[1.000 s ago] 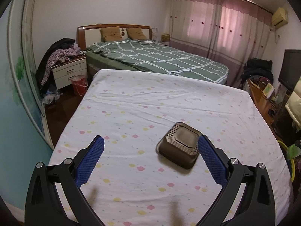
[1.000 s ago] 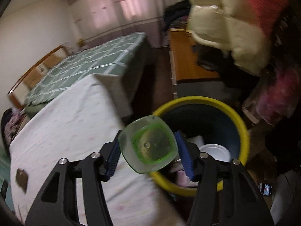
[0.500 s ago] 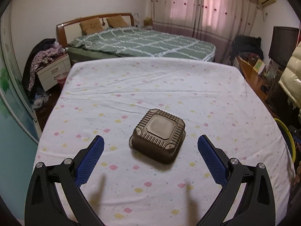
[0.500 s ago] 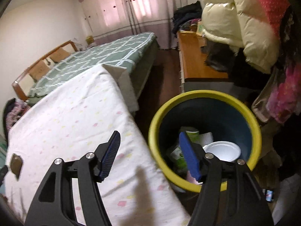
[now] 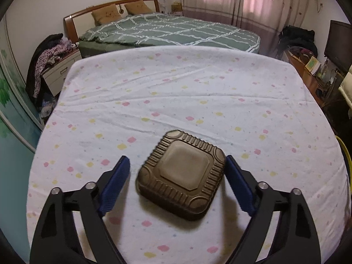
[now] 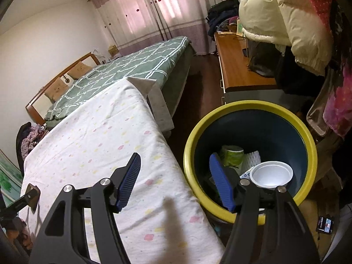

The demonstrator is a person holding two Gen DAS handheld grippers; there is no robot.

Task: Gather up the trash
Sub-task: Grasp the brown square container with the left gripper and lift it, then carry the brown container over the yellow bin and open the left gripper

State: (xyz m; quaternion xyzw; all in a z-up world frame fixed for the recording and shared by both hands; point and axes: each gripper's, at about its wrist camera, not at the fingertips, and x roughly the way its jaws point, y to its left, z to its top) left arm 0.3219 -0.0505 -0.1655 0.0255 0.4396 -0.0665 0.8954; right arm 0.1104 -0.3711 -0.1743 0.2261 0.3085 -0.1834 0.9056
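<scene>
Jaws on the left gripper (image 5: 177, 170) have narrowed around the brown takeout container (image 5: 181, 175) on the spotted sheet (image 5: 176, 88) — flanking it, not quite pinching; right gripper (image 6: 175, 177) hangs spread and empty, its green cup gone into the yellow-rimmed bin (image 6: 250, 106) — one less

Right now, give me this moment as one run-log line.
left gripper: open, straddling brown container on sheet | right gripper: open, holding nothing, over yellow-rimmed bin edge | white cup in bin
</scene>
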